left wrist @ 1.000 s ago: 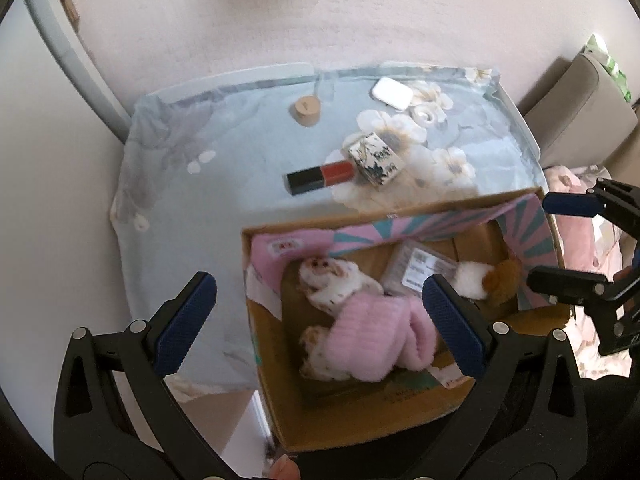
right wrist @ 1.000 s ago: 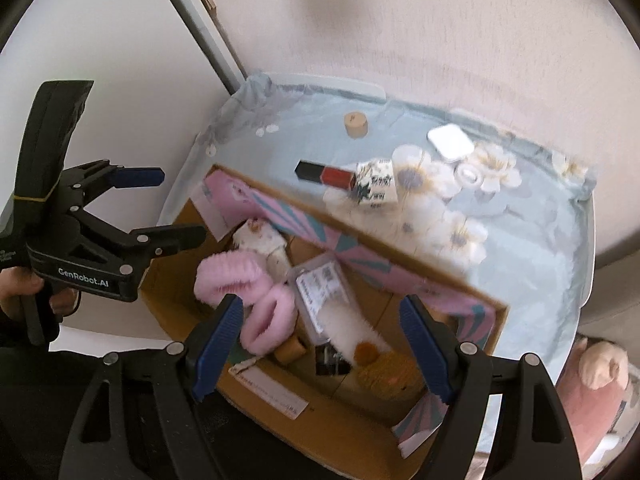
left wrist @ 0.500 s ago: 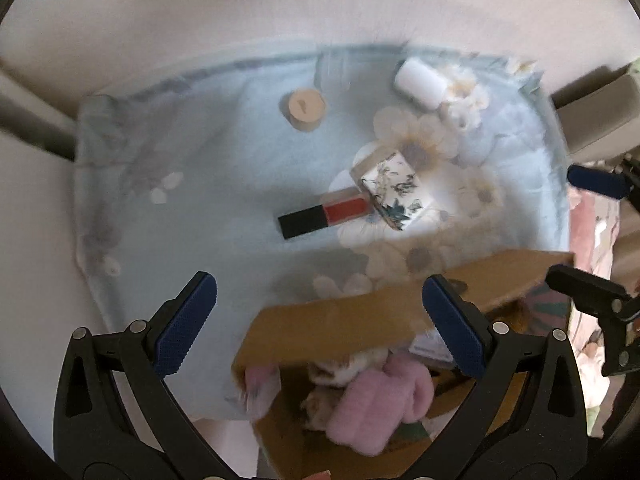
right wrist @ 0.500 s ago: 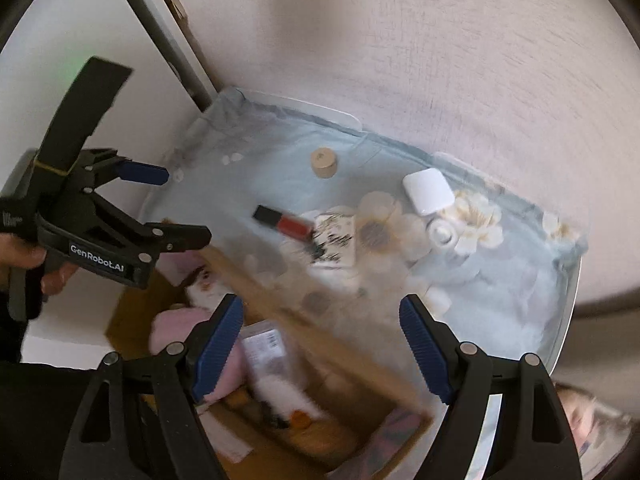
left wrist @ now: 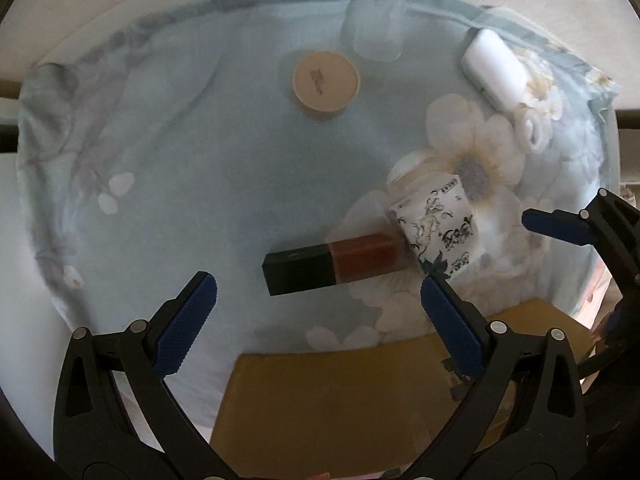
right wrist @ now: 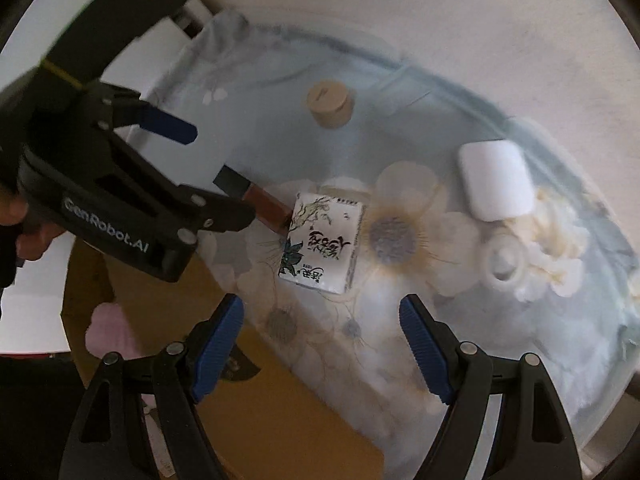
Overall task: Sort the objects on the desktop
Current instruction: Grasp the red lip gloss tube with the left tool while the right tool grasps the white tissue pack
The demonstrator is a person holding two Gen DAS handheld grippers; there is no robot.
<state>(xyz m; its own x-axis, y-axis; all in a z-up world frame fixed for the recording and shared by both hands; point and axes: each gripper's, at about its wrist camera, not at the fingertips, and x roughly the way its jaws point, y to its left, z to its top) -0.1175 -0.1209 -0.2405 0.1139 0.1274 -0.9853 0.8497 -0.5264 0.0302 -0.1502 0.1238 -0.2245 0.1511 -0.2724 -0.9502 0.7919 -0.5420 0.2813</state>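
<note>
Both my grippers hang over the desk (left wrist: 200, 184), nothing held. Left gripper (left wrist: 316, 316) fingers spread wide, released; the black-and-red lipstick tube (left wrist: 334, 262) lies on the floral cloth just beyond and between them. Right gripper (right wrist: 320, 344) fingers also released, wide apart, with the printed white box (right wrist: 324, 242) lying flat just beyond them. The tube's red end touches the box's left edge. Round wooden lid (left wrist: 326, 80) sits far centre, well apart from the rest. White earbud case (right wrist: 496, 180) far right, small white tape roll (right wrist: 504, 264) just near of it, close beside. Cardboard box (left wrist: 340, 408) at the near edge under both grippers; I can see something pink (right wrist: 108, 332) inside it in the right wrist view, blurred. In that view the left gripper shows at the left, over the tube's black end.
</note>
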